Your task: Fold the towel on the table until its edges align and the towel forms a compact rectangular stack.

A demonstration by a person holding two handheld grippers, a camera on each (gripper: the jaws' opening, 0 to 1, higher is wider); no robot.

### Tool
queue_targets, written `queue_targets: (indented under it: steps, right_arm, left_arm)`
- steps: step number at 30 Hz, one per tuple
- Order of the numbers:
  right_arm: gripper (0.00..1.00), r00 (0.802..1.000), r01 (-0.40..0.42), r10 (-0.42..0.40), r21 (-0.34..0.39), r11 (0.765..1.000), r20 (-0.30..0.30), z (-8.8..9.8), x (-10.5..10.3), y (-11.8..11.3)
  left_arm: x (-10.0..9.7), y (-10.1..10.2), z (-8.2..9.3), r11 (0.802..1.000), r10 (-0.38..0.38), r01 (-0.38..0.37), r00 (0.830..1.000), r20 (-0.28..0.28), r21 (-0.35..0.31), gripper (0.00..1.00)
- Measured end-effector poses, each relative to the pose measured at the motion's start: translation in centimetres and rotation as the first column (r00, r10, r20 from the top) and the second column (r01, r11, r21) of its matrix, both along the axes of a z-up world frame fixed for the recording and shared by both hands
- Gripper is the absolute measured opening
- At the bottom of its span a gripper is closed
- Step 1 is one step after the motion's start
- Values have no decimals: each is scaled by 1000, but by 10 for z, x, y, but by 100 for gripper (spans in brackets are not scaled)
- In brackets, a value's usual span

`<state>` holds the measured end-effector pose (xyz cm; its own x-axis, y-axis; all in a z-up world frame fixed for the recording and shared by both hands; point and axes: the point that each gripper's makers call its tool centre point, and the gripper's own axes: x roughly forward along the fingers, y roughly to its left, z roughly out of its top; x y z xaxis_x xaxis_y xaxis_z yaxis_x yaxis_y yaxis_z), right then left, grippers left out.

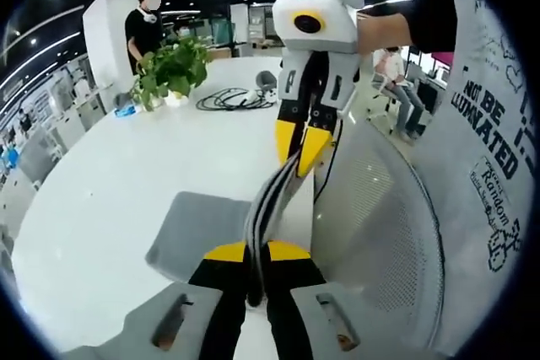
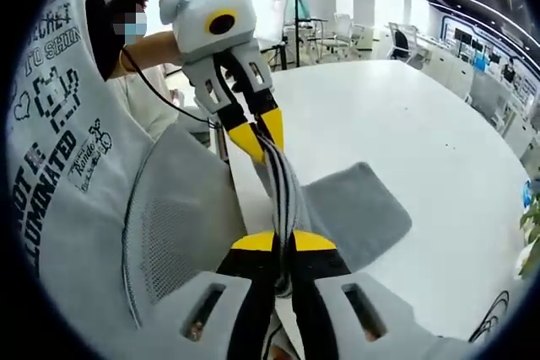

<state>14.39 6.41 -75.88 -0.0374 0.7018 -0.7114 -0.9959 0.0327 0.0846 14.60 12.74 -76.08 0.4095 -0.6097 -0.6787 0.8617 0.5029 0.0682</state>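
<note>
A grey towel (image 1: 198,229) with striped edges is stretched taut between both grippers above the white table (image 1: 110,183). Its lower part drapes onto the tabletop. In the left gripper view, my left gripper (image 1: 257,252) is shut on one end of the bunched towel edge. The right gripper (image 1: 302,145) holds the other end further up. In the right gripper view, my right gripper (image 2: 283,244) is shut on the towel (image 2: 359,208), and the left gripper (image 2: 260,137) pinches the far end. The fabric hides the inner faces of all the jaws.
A grey mesh chair back (image 1: 380,208) (image 2: 169,225) stands close beside the table edge, next to the person's printed white shirt (image 2: 59,107). A potted plant (image 1: 173,69) and coiled black cables (image 1: 232,99) sit at the table's far end. A person (image 1: 143,27) stands beyond.
</note>
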Motion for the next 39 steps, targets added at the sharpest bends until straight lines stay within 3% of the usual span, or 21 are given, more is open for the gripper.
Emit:
queue_targets:
  steps: [25, 39]
  right_arm:
    - [3, 997, 70, -69, 31, 997, -40, 5, 65, 21]
    - [3, 990, 126, -123, 43, 991, -65, -6, 102, 29]
  left_arm:
    - [61, 21, 0, 996, 82, -83, 997, -9, -37, 7]
    - [90, 29, -9, 989, 136, -137, 990, -21, -63, 7]
